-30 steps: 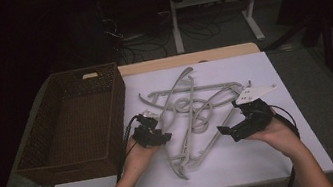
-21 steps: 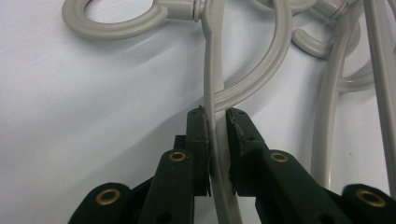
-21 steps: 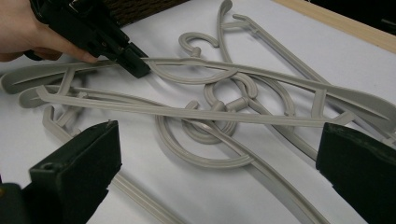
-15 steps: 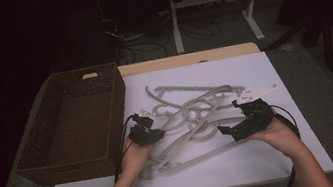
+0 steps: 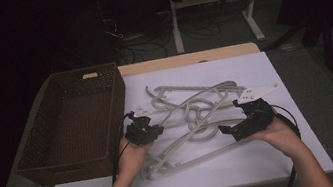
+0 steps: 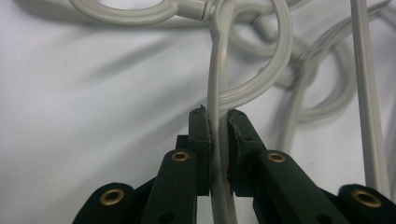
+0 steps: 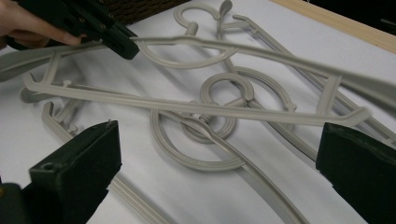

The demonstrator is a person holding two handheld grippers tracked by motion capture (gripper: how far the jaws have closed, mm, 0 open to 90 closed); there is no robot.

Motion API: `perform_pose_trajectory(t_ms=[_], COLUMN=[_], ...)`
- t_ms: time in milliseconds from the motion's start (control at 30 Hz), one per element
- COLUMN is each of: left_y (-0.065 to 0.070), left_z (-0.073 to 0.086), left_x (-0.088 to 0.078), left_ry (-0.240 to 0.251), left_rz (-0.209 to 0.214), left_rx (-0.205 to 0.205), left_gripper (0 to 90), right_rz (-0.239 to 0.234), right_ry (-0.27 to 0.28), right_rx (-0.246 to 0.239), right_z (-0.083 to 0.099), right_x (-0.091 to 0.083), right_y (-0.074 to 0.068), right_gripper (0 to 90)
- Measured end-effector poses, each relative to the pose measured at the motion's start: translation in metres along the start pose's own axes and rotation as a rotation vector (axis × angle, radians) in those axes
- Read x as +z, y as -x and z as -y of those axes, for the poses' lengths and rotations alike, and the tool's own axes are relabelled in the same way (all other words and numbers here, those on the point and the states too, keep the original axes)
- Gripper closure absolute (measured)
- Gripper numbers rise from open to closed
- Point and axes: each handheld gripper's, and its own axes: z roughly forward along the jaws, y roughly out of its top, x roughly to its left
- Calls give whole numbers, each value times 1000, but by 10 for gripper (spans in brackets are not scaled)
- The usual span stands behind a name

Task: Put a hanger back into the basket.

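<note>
- The left tongs [image 6: 218, 122] have just been closing and now pinch a thin bar of one grey hanger [image 6: 218, 70], the bar running straight up between the pads.
- The right tongs [image 7: 219, 163] stand wide apart, nothing between them (they hang low over the pile).
- The tangled hangers [image 5: 199, 118] lie on the white bench [image 5: 295, 154], hooks looped through one another.
- The wicker basket [image 5: 54, 162] at the left is empty, so by my reading the sorting has barely begun: one hanger gripped, none yet moved across.

Left tongs [image 6: 218, 122] just clamped nearly closed; right tongs [image 7: 219, 154] spread wide, hovering low.
</note>
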Motion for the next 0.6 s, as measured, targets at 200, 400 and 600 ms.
perform_pose_trajectory(t_ms=[200,400,600], left_y=[7,6,0], left_z=[-20,-44,-62], left_x=[-17,-39,-61], left_ry=[41,57,50], left_rz=[-5,-1,-13], left_rx=[37,72,111], left_gripper=[819,819,819], right_rz=[-3,-9,-15], right_ry=[14,31,28], right_rx=[9,20,25], right_z=[1,8,23], right_x=[-3,-7,-4], right_y=[0,1,3], right_gripper=[0,0,0])
